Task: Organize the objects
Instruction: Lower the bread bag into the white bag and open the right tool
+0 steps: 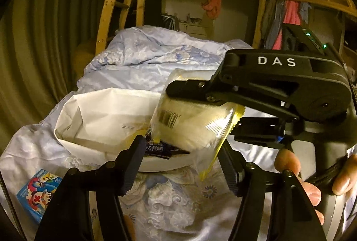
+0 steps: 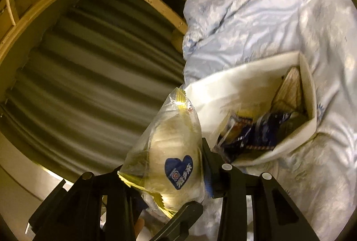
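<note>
A clear packet of pale bread (image 1: 191,122) with a barcode and yellow edges hangs over the mouth of a white paper bag (image 1: 100,111) lying open on the bed. My right gripper (image 1: 200,111) comes in from the right and is shut on the packet. In the right wrist view the packet (image 2: 169,140) shows a blue heart label and sits pinched in the right gripper (image 2: 165,165). The bag (image 2: 308,89) holds dark blue snack packets (image 2: 256,131). My left gripper (image 1: 180,151) stands open below the packet's lower end, its pads not pressing on it.
A pale blue patterned quilt (image 1: 156,51) covers the bed in folds. A small colourful carton (image 1: 38,191) lies on the sheet at lower left. A hand (image 1: 290,162) holds the right gripper's handle. A wooden bunk frame (image 1: 109,8) and a curtain (image 1: 44,40) stand to the left.
</note>
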